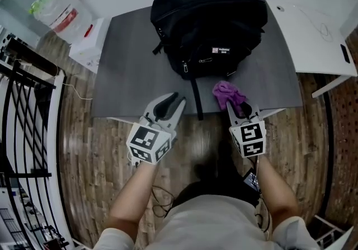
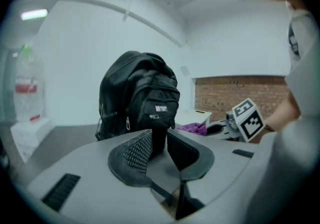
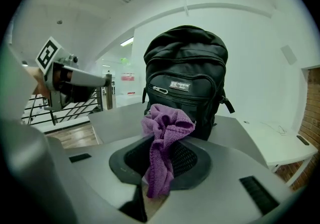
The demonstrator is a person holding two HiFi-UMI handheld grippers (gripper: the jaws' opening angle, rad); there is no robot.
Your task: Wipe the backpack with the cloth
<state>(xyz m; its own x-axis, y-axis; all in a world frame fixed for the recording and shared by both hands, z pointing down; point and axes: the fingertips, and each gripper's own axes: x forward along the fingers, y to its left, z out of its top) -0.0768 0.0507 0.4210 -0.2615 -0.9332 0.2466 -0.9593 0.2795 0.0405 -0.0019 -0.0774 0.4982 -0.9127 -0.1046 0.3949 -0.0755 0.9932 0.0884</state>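
A black backpack [image 1: 210, 17] stands upright at the back of the grey table [image 1: 128, 70], its front pocket toward me. It also fills the middle of the right gripper view as the backpack [image 3: 187, 75] and shows in the left gripper view as the backpack [image 2: 140, 95]. My right gripper [image 1: 239, 108] is shut on a purple cloth [image 1: 228, 94], held at the table's front edge just short of the bag. The cloth [image 3: 162, 145] hangs bunched from the jaws. My left gripper [image 1: 170, 104] is open and holds nothing, at the front edge left of the bag's strap.
A white desk [image 1: 313, 36] adjoins the table on the right. A white box [image 1: 92, 42] and a clear water jug [image 1: 56, 11] stand to the left, beside a black metal railing [image 1: 25, 109]. Wooden floor lies below.
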